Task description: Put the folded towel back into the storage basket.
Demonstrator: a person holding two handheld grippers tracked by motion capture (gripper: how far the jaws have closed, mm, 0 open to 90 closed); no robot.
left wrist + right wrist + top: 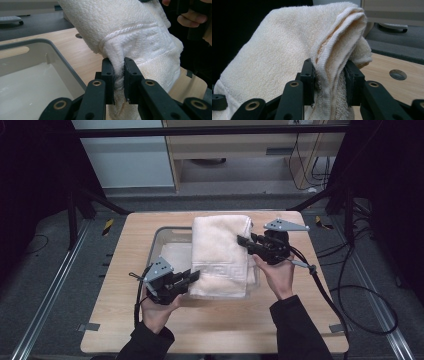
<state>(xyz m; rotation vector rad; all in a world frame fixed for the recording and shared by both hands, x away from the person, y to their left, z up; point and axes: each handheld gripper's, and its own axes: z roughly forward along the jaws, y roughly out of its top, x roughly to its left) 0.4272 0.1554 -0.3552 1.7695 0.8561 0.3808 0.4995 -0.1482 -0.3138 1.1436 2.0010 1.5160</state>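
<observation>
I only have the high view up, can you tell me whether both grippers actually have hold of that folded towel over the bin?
Observer: Yes for the left gripper. In its own view a bunched edge of the folded towel is pinched between the fingers.
Operator: And the right one?
Observer: The right gripper is shut on several stacked layers of the towel's edge, seen end-on in its view.
Operator: Is anything inside the bin under the towel?
Observer: The left gripper view shows the part of the clear plastic bin beside the towel, and its pale floor there is bare.
</observation>
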